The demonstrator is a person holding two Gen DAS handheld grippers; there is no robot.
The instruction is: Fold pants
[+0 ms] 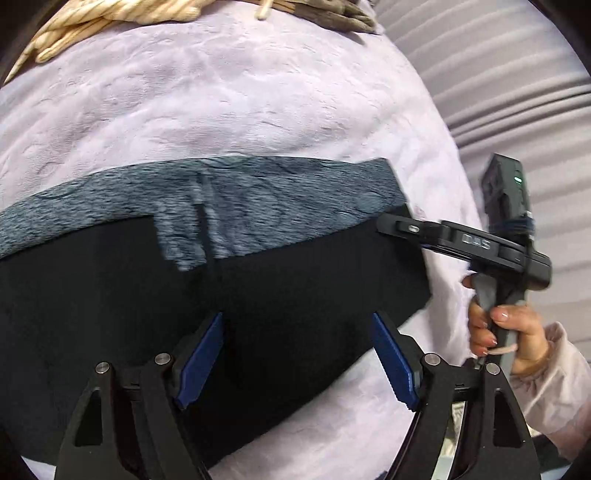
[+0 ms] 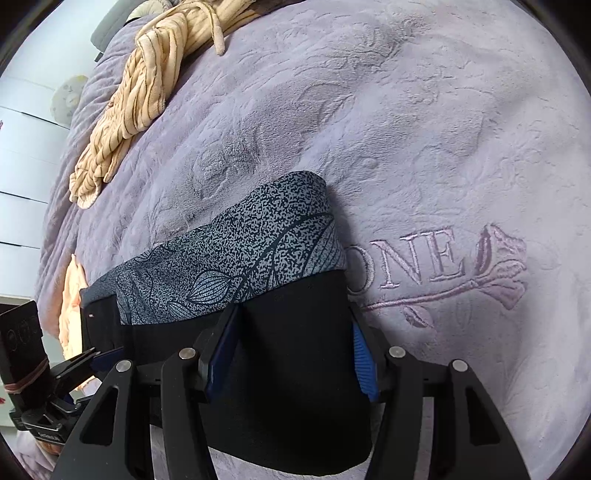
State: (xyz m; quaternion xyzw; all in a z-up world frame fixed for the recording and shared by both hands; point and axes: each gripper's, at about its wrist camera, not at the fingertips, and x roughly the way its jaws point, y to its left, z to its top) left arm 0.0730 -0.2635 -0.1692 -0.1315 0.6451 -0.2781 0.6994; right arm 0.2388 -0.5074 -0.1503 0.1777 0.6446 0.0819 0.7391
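While the pants [image 1: 258, 280] lie on the bed [image 1: 221, 110], left tongs [image 1: 299, 358] and right tongs [image 2: 291, 358] gape apart over them.

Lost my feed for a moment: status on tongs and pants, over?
Left tongs open over black pants with grey leaf-print band. Right tongs open over same pants. Striped beige garment on lilac plush blanket, apart from the pants.

pants [image 1: 110, 295] blurred, cut off left, striped garment [image 1: 110, 18] cropped above
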